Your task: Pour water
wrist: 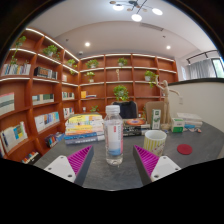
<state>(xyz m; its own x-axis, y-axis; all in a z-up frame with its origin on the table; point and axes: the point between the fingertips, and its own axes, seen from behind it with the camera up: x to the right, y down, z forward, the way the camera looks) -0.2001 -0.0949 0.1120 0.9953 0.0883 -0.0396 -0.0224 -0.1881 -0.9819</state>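
A clear plastic water bottle (pixel 114 134) with a pale cap and a blue-and-white label stands upright on the grey table (pixel 112 172). It is just ahead of my gripper (pixel 113 160), centred between the fingers. The magenta pads (pixel 80 159) stand wide apart, with a clear gap on each side of the bottle. The gripper is open and touches nothing. To the right of the bottle, a little farther back, stands a pale ribbed cup (pixel 154 141).
A stack of colourful books (pixel 82 130) lies left of the bottle. A red round lid (pixel 184 149) and small boxes (pixel 183 125) sit at the right. Wooden bookshelves (pixel 40 95) line the left and back walls, with plants on top.
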